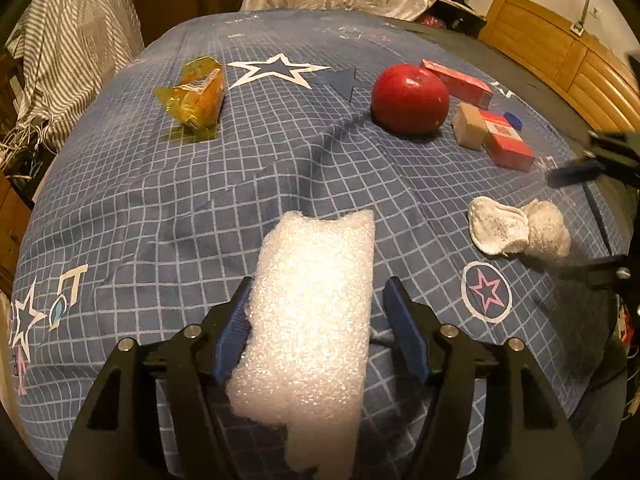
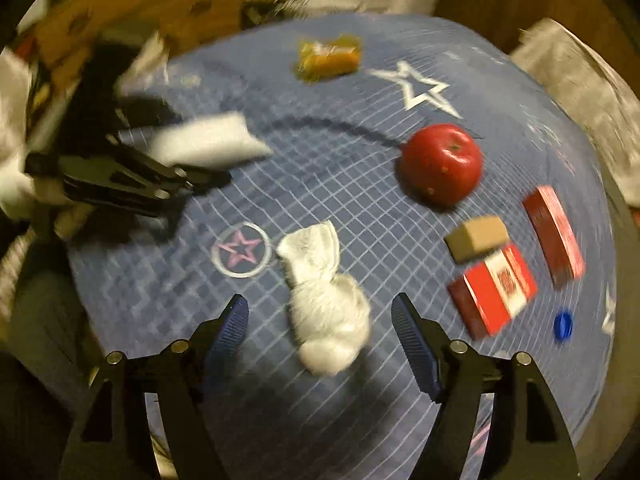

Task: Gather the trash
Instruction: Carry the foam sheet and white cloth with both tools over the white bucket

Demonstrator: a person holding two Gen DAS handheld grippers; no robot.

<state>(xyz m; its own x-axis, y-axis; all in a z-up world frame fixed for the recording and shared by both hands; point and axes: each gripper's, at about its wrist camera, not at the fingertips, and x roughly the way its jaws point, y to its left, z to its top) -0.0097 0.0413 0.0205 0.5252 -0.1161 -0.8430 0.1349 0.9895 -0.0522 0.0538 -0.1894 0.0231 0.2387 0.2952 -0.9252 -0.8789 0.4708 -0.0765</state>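
A white foam sheet (image 1: 310, 320) lies between the fingers of my left gripper (image 1: 316, 304). The jaws stand wide, the left pad touching the foam, the right pad apart from it. The foam also shows in the right wrist view (image 2: 208, 140), beside the left gripper (image 2: 200, 174). A crumpled white tissue (image 2: 326, 300) lies on the blue grid cloth (image 2: 340, 184) between the fingers of my open right gripper (image 2: 320, 312), untouched. The tissue also shows in the left wrist view (image 1: 516, 230), with the right gripper (image 1: 576, 216) around it. The right wrist view is motion-blurred.
On the cloth (image 1: 280, 160) lie a yellow snack wrapper (image 1: 196, 96), a red apple (image 1: 410, 98), two red boxes (image 1: 458, 80) (image 1: 506, 142), a tan block (image 1: 470, 126) and a blue bottle cap (image 1: 514, 120). A wooden headboard (image 1: 560, 52) stands at the right.
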